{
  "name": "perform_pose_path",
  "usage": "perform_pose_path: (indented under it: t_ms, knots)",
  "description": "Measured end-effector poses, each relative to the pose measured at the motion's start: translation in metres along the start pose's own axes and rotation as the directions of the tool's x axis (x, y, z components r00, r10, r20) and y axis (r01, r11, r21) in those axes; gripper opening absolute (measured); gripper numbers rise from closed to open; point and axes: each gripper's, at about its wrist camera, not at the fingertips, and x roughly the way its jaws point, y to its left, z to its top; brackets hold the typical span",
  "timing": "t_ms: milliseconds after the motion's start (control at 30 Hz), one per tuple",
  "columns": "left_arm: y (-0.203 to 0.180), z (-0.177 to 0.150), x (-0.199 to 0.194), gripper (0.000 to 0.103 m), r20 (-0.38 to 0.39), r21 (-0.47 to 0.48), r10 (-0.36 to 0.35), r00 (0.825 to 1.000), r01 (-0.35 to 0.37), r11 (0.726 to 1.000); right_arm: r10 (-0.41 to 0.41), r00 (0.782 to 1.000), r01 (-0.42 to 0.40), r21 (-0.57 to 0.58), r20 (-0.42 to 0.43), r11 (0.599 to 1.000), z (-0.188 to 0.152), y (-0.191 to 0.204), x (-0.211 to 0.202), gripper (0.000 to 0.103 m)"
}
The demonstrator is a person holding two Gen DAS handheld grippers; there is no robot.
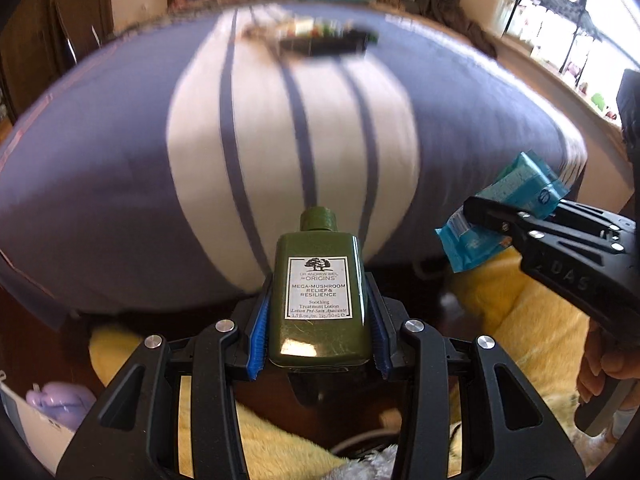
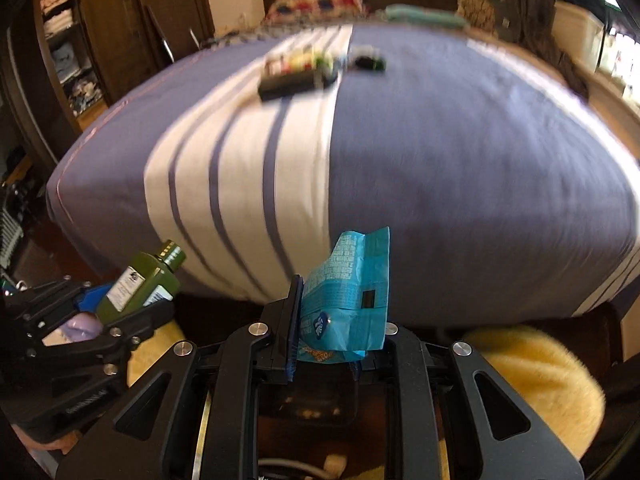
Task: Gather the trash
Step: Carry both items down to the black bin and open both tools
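Trash is being carried at the bed's (image 1: 120,152) foot: a green bottle (image 1: 318,300) clamped in the left tool (image 1: 318,344), a blue wrapper (image 2: 348,304) pinched in the right tool (image 2: 340,340). More small items (image 2: 304,68) are lying uncollected on the bed.

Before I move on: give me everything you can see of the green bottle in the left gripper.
The green bottle is a small, flat-sided, glossy olive bottle, plastic by its look, with a ridged round cap of the same green, closed. A white label reads Origins Mega-Mushroom Relief & Resilience, Soothing Treatment Lotion. The left gripper is shut on its lower body, blue pads pressing both narrow sides, cap pointing away from the gripper. It hangs in the air before the bed's edge, touching nothing else.
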Motion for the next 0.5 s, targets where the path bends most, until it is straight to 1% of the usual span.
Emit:
perform_pose_path:
  t_ms: [33, 133, 233, 333, 500]
  knots:
    - [0.002, -0.007, 0.014, 0.04, -0.038, -0.003, -0.006, 0.999, 0.005, 1.0, 0.003, 1.0, -0.003, 0.005, -0.023, 1.0, -0.005, -0.001, 0.008, 0.02]
    - [0.001, -0.018, 0.041, 0.04, -0.113, 0.005, -0.03, 0.993, 0.031, 1.0, 0.005, 0.997, -0.003, 0.014, -0.08, 1.0, -0.019, -0.003, 0.03, 0.02]
    - [0.002, -0.028, 0.072, 0.039, -0.195, -0.002, -0.056, 0.979, 0.056, 0.998, 0.044, 0.989, -0.04, 0.03, -0.143, 0.999, -0.03, -0.004, 0.054, 0.02]
    - [0.003, -0.036, 0.097, 0.039, -0.252, -0.003, -0.068, 0.965, 0.07, 0.998, 0.08, 0.975, -0.074, 0.038, -0.209, 0.997, -0.042, -0.004, 0.08, 0.02]
    - [0.005, -0.047, 0.127, 0.04, -0.326, -0.018, -0.087, 0.941, 0.085, 0.996, 0.074, 0.955, -0.061, 0.052, -0.289, 0.997, -0.059, -0.006, 0.115, 0.022]
